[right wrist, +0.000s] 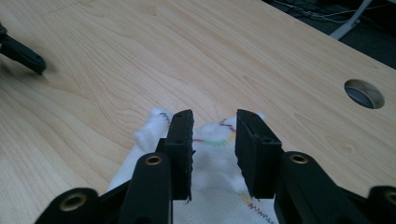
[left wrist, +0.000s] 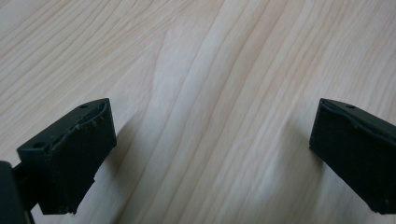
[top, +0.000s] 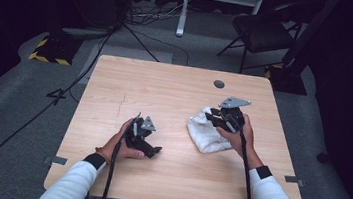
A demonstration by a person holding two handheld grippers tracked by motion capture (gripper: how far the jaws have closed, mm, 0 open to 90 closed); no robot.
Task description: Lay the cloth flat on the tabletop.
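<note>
The white cloth point(top: 207, 131) lies bunched up on the right side of the wooden table point(top: 165, 93). The right gripper point(top: 213, 116) and the hand holding it cover the right part of the cloth in the high view. In the right gripper view the near end of the cloth point(right wrist: 212, 163) is cut off at the bottom edge. A thin line of colored stitches runs along its edge, too small to follow. The right gripper point(right wrist: 214, 154) has its jaws a little apart, just over the cloth. The cloth sits in the gap, and the pads do not squeeze it.

The left gripper point(top: 154, 150) is near the left front of the table, well apart from the cloth. In the left gripper view its jaws stand wide apart with bare wood between them point(left wrist: 210, 135).

The table is pale wood with wavy grain. A round hole point(top: 219, 84) sits near its far edge. The floor around it is gray. Black cables point(top: 37, 114) run over it on the left. A dark chair point(top: 260, 31) stands far off on the right. The back of the room is too dark to make out.
</note>
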